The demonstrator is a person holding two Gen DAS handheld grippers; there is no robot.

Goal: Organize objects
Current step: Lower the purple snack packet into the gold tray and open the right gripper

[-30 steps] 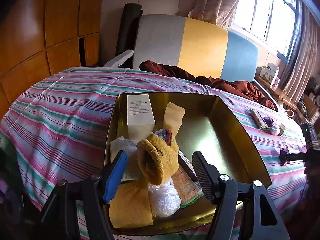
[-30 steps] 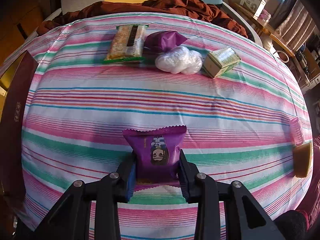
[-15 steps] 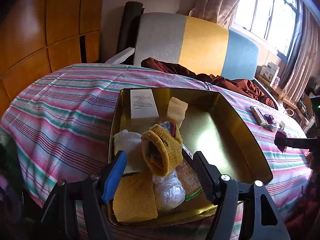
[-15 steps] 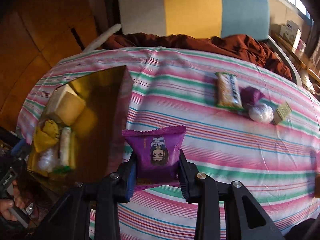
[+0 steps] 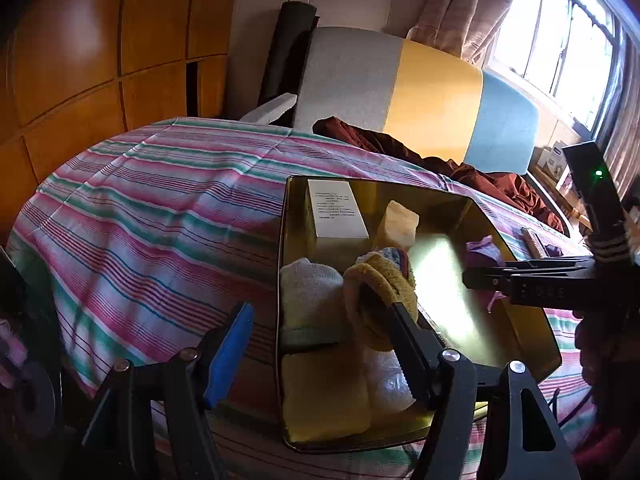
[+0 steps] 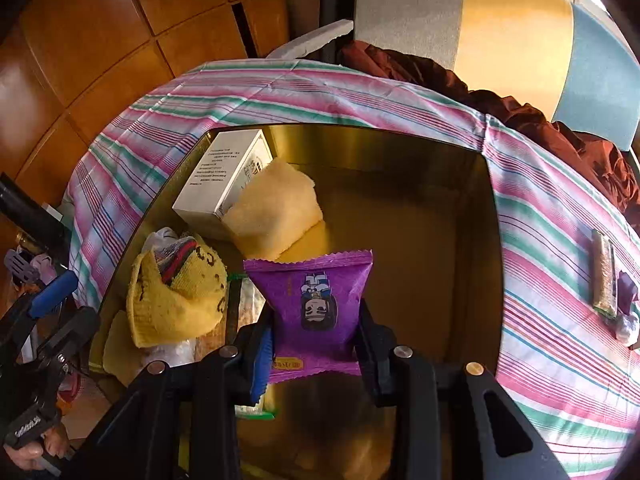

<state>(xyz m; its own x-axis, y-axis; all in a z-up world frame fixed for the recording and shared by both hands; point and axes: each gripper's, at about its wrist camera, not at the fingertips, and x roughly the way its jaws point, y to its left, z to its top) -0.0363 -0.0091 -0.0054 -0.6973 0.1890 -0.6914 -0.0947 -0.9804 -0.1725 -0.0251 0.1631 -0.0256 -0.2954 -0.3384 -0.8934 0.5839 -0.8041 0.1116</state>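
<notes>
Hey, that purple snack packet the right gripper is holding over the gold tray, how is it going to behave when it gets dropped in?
The purple snack packet, pinched in the right gripper, looks puffy and probably light. Its sides cave in where the fingers squeeze, so it is likely soft and crushable. The film looks glossy, so it may slide on the gold tray rather than roll.

The left wrist view looks steeply down from close by the gold tray's [image 5: 516,344] near corner, facing the striped headboard [image 5: 400,92] at 12 o'clock. The right wrist view looks down from directly above that tray [image 6: 472,240]. Both share tray and white box [image 5: 336,212].
</notes>
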